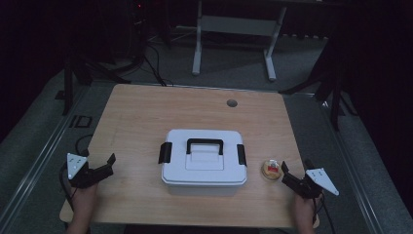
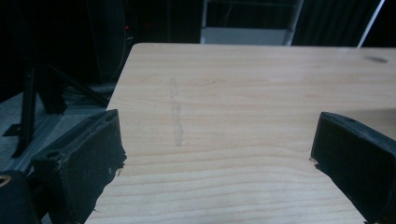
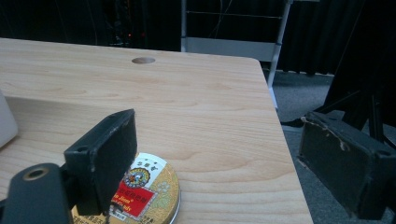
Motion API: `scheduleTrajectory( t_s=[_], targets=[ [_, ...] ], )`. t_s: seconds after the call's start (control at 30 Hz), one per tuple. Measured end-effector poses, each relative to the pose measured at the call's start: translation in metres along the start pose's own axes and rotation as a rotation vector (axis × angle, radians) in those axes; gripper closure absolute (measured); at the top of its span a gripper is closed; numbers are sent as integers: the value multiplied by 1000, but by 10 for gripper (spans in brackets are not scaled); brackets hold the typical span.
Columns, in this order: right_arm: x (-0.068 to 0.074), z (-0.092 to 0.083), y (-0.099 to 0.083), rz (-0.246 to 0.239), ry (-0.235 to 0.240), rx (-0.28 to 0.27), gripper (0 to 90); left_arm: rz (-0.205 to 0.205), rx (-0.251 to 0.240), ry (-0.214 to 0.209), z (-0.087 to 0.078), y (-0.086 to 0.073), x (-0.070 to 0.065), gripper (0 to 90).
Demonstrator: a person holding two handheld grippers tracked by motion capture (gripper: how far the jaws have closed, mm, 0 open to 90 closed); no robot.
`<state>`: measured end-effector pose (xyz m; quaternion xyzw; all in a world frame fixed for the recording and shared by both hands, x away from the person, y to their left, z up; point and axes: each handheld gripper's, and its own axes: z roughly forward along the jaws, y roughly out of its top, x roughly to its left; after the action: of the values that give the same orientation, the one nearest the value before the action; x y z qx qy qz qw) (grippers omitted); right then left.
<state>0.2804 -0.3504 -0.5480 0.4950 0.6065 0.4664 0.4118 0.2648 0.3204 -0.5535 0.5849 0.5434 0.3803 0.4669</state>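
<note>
**Both grippers apart, the tin just off my right jaws**

From the high view, I hold my left gripper over the near left part of the wooden table and my right gripper at the near right. A white box with a black handle and black side latches sits closed in the middle, between the two. A small round tin lies just beside the box's right end, close in front of my right gripper — touching neither, as far as I can tell.

The left gripper view gives what the overhead cannot: my left gripper has its jaws spread wide over bare wood, nothing between them.

The right gripper view brings the tin close — gold rim, red label, lying flat, partly behind one jaw. My right gripper stands wide apart too, its other jaw past the table's edge. A white corner of the box shows at the far left.
</note>
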Motion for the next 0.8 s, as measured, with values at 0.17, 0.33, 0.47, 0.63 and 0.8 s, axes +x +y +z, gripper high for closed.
scheduleTrajectory(
  t_s=[0.17,0.33,0.47,0.63,0.8],
  targets=[
    [0,2,-1,-2,2,24,112,-16,90,4,4,1,3,20],
    [0,2,-1,-2,3,24,113,-8,111,-33,3,10,4,20],
    [0,2,-1,-2,8,31,113,16,140,-57,4,16,8,20],
    [1,3,-2,-9,9,42,113,8,226,-80,7,19,14,20],
    [2,4,-2,-17,11,52,113,41,315,-98,10,25,15,20]
  ],
)
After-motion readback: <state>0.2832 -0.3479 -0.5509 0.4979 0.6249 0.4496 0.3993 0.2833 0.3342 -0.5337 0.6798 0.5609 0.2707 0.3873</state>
